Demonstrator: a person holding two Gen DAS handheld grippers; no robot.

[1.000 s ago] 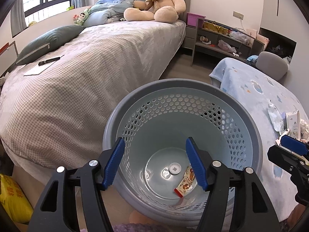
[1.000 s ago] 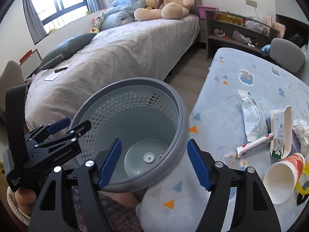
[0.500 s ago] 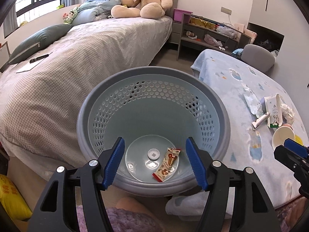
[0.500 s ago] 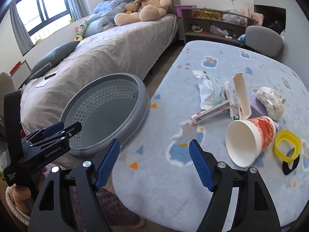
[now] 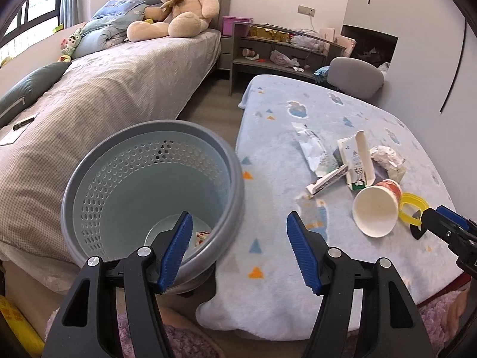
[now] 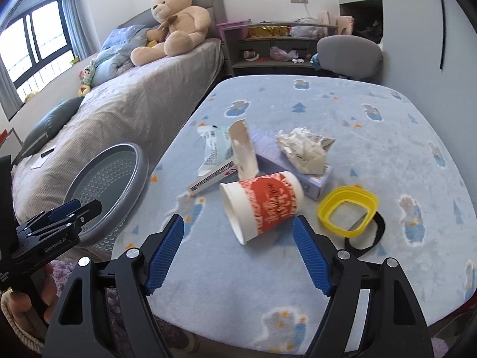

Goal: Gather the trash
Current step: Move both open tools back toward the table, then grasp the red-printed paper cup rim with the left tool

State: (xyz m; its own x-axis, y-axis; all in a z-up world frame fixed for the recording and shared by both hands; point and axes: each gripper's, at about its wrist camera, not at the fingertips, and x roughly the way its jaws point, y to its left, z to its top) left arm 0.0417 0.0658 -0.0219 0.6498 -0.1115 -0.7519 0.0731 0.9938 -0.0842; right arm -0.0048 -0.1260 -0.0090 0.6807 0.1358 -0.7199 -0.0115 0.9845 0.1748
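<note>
Our fingers stand apart and empty on both the right gripper [image 6: 237, 255] and the left gripper [image 5: 238, 252]. The paper cup [image 6: 262, 208] lies on its side on the blanket-covered table [image 6: 372, 125], just ahead of the right jaws, with the basket [image 5: 89, 179] beside the table. We judge a hard squeeze could crush it, or a glancing touch roll it into the yellow ring [image 6: 347, 211].

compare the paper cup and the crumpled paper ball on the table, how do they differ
The paper cup keeps its shape and lies tipped on its side; the crumpled paper ball is a shapeless wad. The cup has a red printed band, the ball is plain off-white. The cup lies on the blanket, the ball on a lilac box. Both are loose trash.
</note>
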